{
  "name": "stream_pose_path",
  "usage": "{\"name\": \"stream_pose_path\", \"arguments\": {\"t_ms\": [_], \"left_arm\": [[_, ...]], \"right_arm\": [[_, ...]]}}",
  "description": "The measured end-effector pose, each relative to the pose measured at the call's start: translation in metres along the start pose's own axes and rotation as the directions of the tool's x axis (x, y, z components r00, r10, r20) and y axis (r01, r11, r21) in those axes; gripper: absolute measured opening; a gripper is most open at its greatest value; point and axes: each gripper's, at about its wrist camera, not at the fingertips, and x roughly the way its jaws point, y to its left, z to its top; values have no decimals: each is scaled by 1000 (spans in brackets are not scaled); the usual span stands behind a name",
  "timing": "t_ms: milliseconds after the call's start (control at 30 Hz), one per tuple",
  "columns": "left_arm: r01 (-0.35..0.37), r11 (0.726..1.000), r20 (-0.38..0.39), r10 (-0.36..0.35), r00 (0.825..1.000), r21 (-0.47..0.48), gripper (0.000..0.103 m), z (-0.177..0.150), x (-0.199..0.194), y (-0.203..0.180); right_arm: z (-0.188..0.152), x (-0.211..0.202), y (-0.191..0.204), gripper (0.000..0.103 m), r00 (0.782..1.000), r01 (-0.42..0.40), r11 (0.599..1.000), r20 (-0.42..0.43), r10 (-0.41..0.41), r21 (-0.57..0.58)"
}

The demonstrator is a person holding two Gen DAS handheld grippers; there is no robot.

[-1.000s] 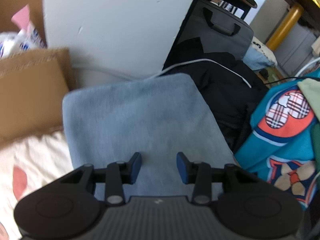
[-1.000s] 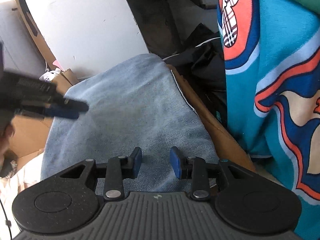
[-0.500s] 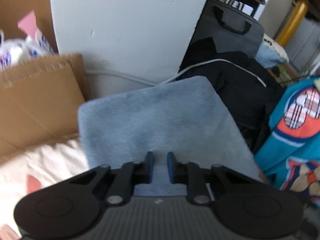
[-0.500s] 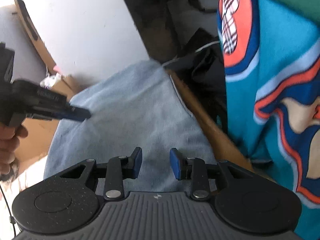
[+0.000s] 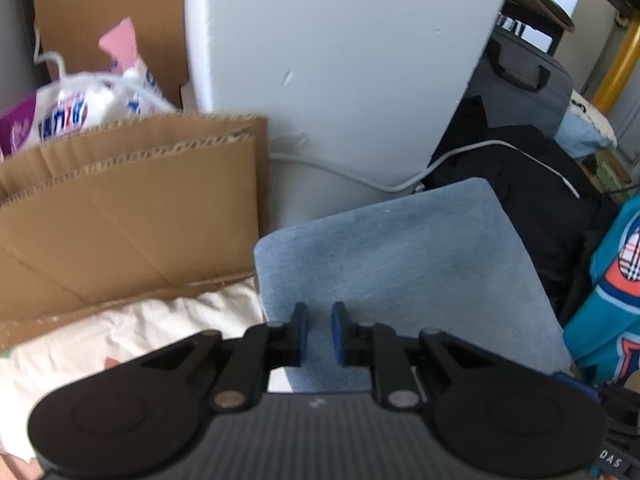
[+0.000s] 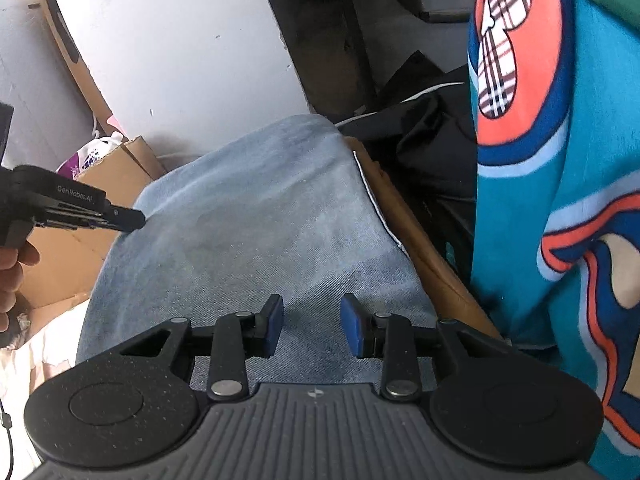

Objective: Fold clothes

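A light blue denim garment (image 5: 400, 264) (image 6: 256, 232) lies flat and folded in front of both grippers. My left gripper (image 5: 318, 332) hovers over its left edge, jaws closing to a narrow gap. Denim shows through that gap, with no pucker or lift under the pads. The right wrist view shows this left gripper (image 6: 134, 219) from the side, tip at the denim's left border, with a hand (image 6: 12, 272) behind it. My right gripper (image 6: 312, 328) stands open over the near edge of the denim, nothing pinched between its blue pads.
A cardboard box (image 5: 120, 220) and a cream cloth (image 5: 140, 328) lie left of the denim. A white panel (image 5: 340, 60) rises behind it. A black garment (image 5: 520, 200) and a teal patterned cloth (image 6: 560, 200) crowd the right. A wooden edge (image 6: 420, 240) borders the denim.
The left gripper's jaws have narrowed from wide apart to a small gap, and it has slid left across the denim to its left edge. The right gripper and the denim stayed put.
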Motion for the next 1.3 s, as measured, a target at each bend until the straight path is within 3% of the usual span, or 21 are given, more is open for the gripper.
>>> {"name": "stream_pose_path", "arguments": {"t_ms": [67, 100, 133, 200, 400, 533, 733, 1300], "left_arm": [[-5, 1000, -5, 5, 1000, 0, 16, -1, 2, 5], [-32, 999, -4, 32, 999, 8, 22, -1, 2, 7], [-59, 998, -3, 59, 998, 15, 40, -1, 3, 8], [-64, 998, -4, 64, 998, -19, 49, -2, 2, 17], [-29, 997, 21, 31, 999, -65, 48, -1, -9, 30], [34, 992, 33, -31, 999, -121, 52, 2, -12, 38], [59, 983, 23, -56, 998, -173, 53, -1, -1, 46], [41, 986, 58, -32, 998, -163, 58, -6, -3, 43]], "right_arm": [[1, 0, 1, 39, 1000, 2, 1000, 2, -2, 3], [2, 1, 2, 39, 1000, 3, 1000, 3, -3, 0], [3, 1, 3, 39, 1000, 5, 1000, 4, -5, -2], [7, 2, 2, 39, 1000, 4, 1000, 2, -4, -5], [25, 5, 2, 39, 1000, -8, 999, 2, 8, -39], [43, 15, 0, 39, 1000, -10, 998, -5, 10, -65], [58, 40, 6, 39, 999, -22, 993, -48, 16, -113], [102, 98, 31, 39, 1000, -1, 988, -29, -4, -157]]}}
